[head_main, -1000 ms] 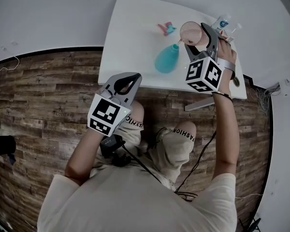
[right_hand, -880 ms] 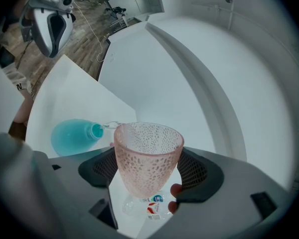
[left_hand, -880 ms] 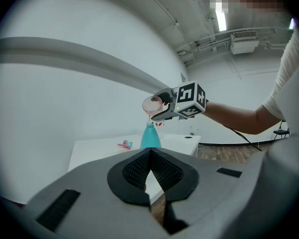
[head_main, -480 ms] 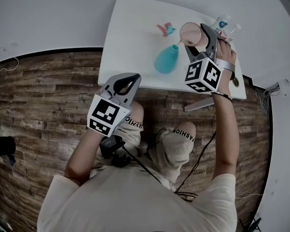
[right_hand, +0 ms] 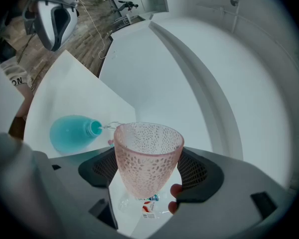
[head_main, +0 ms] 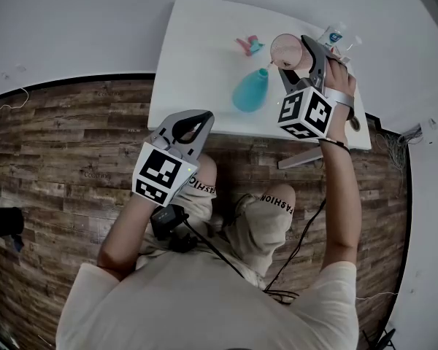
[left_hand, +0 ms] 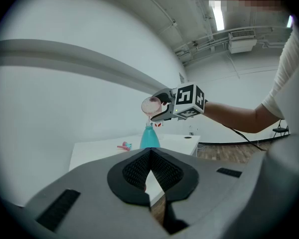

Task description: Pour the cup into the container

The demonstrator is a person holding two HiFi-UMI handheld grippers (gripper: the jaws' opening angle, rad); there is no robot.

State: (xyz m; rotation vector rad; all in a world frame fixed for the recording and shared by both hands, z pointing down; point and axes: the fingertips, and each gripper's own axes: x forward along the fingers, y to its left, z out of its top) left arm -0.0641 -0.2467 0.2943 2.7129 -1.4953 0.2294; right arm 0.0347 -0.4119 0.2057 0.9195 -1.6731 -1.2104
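Observation:
My right gripper [head_main: 298, 55] [right_hand: 148, 172] is shut on a pink textured cup [head_main: 287, 49] [right_hand: 147, 156]. The cup is held tipped over the white table [head_main: 204, 49], its rim toward the narrow neck of a teal bottle-shaped container [head_main: 250, 90] [right_hand: 72, 132]. A thin clear stream runs from the cup's lip to the container's mouth in the right gripper view. In the left gripper view the cup [left_hand: 151, 105] hangs just above the container [left_hand: 149, 137]. My left gripper [head_main: 187, 127] [left_hand: 150, 176] is shut and empty, hovering off the table's near edge above the person's lap.
A small pink and blue object [head_main: 251, 44] lies on the table beyond the container. A clear plastic bottle [head_main: 335, 35] lies near the table's right end, behind the right gripper. Wood-plank floor [head_main: 66, 144] surrounds the table; a cable [head_main: 226, 254] runs over the person's lap.
The right gripper and the cup have shifted very slightly up and left over the container. The left gripper has not moved.

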